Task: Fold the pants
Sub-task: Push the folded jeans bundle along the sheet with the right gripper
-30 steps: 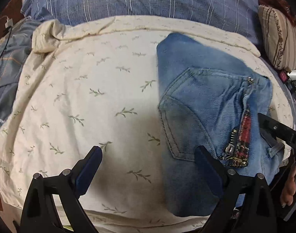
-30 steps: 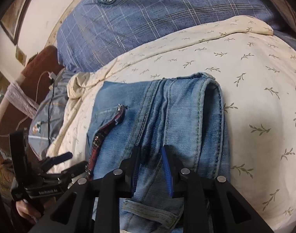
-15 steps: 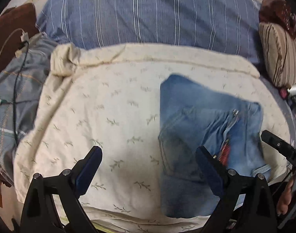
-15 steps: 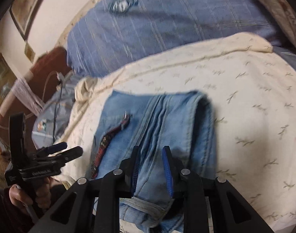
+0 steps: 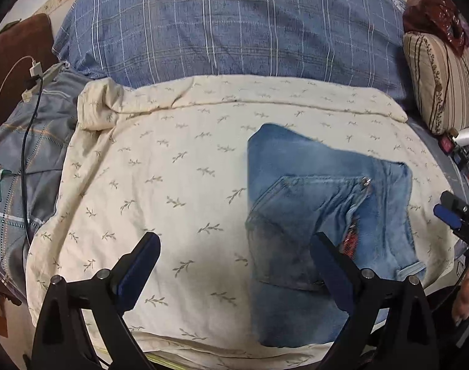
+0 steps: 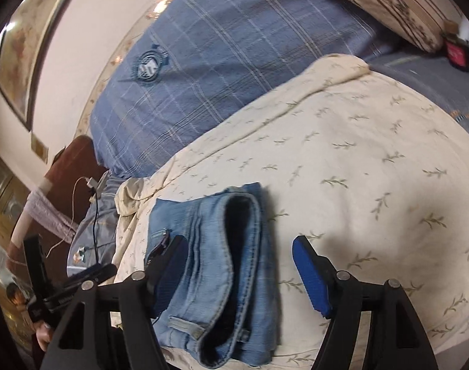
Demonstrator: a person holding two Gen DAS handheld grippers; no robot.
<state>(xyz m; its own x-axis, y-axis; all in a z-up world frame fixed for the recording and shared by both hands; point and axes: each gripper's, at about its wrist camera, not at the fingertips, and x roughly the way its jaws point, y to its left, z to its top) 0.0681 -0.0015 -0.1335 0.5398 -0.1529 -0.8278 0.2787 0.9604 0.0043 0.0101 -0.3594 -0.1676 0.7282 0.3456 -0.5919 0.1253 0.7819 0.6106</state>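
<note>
Folded light-blue jeans [image 5: 320, 215] lie in a compact stack on a cream leaf-print sheet [image 5: 173, 185], right of centre in the left wrist view. A back pocket and a red-trimmed zipper show on top. My left gripper [image 5: 234, 265] is open and empty, raised above the sheet at the jeans' left edge. In the right wrist view the jeans [image 6: 222, 262] lie low and centre, waistband opening toward me. My right gripper [image 6: 240, 274] is open, holding nothing, with its fingers on either side of the jeans' near end. It also shows in the left wrist view [image 5: 450, 212].
A large blue plaid pillow [image 5: 234, 30] lies behind the sheet. A striped beige cushion [image 5: 444, 77] sits at the far right. A grey-blue cover with charger cables [image 5: 34, 92] lies left. The sheet's near edge falls off at the bed front.
My right gripper has opened and let go of the jeans' waistband. Both grippers have pulled back and up from the jeans. The left gripper stayed open.
</note>
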